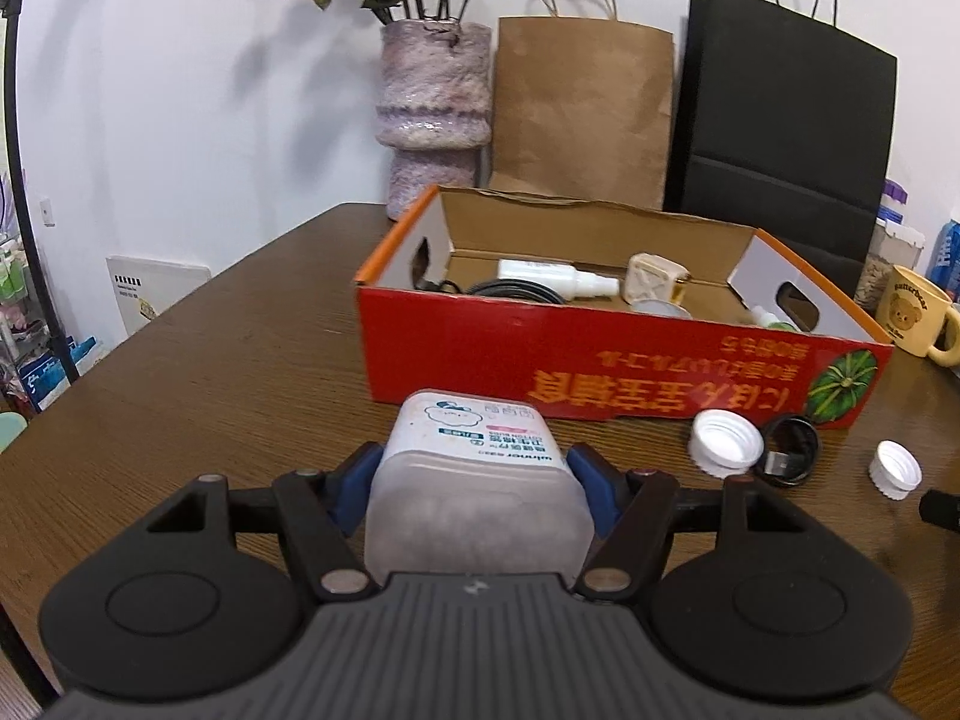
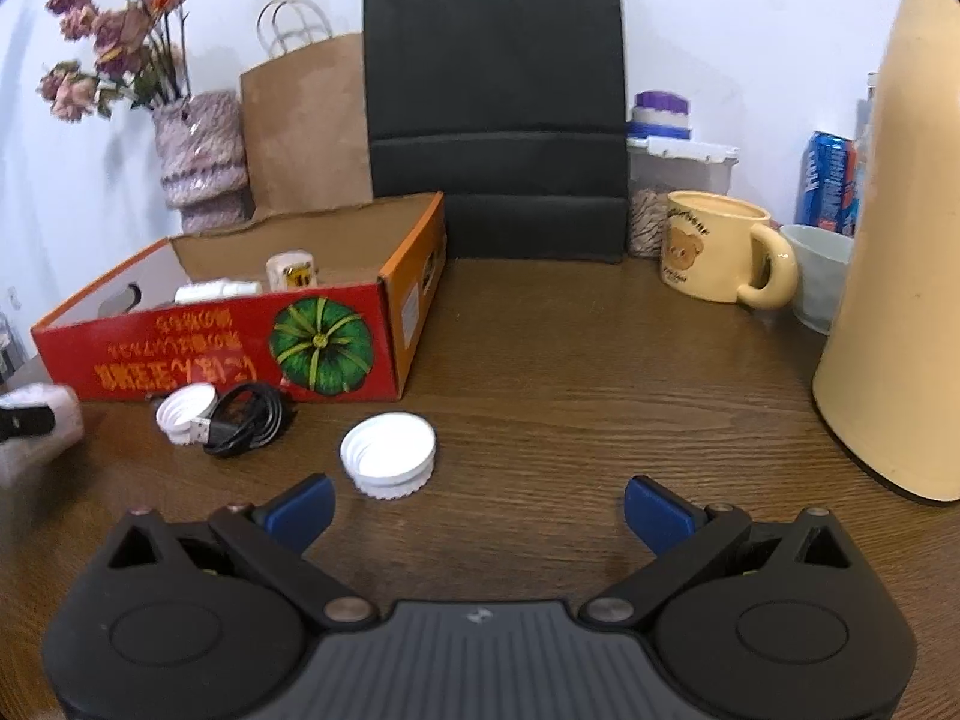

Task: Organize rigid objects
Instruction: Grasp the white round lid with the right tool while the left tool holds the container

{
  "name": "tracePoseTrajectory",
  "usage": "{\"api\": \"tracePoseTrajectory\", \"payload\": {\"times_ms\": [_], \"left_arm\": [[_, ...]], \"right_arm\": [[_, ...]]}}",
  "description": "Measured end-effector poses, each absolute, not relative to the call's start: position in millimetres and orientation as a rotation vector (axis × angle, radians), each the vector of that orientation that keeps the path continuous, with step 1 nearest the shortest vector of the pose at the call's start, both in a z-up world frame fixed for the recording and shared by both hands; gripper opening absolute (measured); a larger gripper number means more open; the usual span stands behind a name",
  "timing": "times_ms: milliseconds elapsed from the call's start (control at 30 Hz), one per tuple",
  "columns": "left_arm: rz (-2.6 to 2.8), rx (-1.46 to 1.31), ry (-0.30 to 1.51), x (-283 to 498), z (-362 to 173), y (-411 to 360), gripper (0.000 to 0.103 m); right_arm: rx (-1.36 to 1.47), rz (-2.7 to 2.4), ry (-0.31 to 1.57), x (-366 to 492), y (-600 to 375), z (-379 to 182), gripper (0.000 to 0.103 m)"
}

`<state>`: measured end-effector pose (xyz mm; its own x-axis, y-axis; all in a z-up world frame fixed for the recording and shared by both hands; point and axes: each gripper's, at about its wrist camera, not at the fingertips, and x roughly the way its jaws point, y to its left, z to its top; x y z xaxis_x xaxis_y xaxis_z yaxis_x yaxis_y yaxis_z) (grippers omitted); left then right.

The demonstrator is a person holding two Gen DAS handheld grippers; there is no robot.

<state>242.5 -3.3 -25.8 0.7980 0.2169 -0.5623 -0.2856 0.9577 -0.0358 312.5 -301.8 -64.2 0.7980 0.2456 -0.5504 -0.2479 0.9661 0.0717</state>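
Observation:
My left gripper (image 1: 475, 483) is shut on a translucent white plastic container (image 1: 468, 432) with a printed label, its blue pads pressing on both sides. It is held just in front of the red cardboard box (image 1: 600, 372), which holds a white spray bottle (image 1: 558, 276), a cream square item (image 1: 657, 279) and a black cable (image 1: 516, 291). On the table by the box lie two white screw caps (image 1: 726, 441) (image 1: 895, 471) and a coiled black USB cable (image 1: 789, 450). My right gripper (image 2: 480, 510) stands open over bare table, with one white cap (image 2: 389, 456) just ahead to its left.
Behind the box stand a fuzzy pink vase (image 1: 432, 114), a brown paper bag (image 1: 582, 108) and a black paper bag (image 2: 495, 102). On the right are a cream bear mug (image 2: 714, 246), a pale bowl (image 2: 822, 276), a blue can (image 2: 828, 180) and a tall cream jug (image 2: 900, 276).

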Motion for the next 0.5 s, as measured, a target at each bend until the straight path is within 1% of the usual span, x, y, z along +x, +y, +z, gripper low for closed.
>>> {"api": "tracePoseTrajectory", "payload": {"times_ms": [400,500], "left_arm": [[0.256,-0.119,0.592,243.3,-25.7,5.7,0.069],[0.258,-0.118,0.594,243.5,-26.0,5.8,0.069]], "right_arm": [[-0.008,0.242,0.626,332.9,-272.6,-66.1,0.103],[0.005,0.219,0.626,339.5,-266.6,-66.0,0.100]]}}
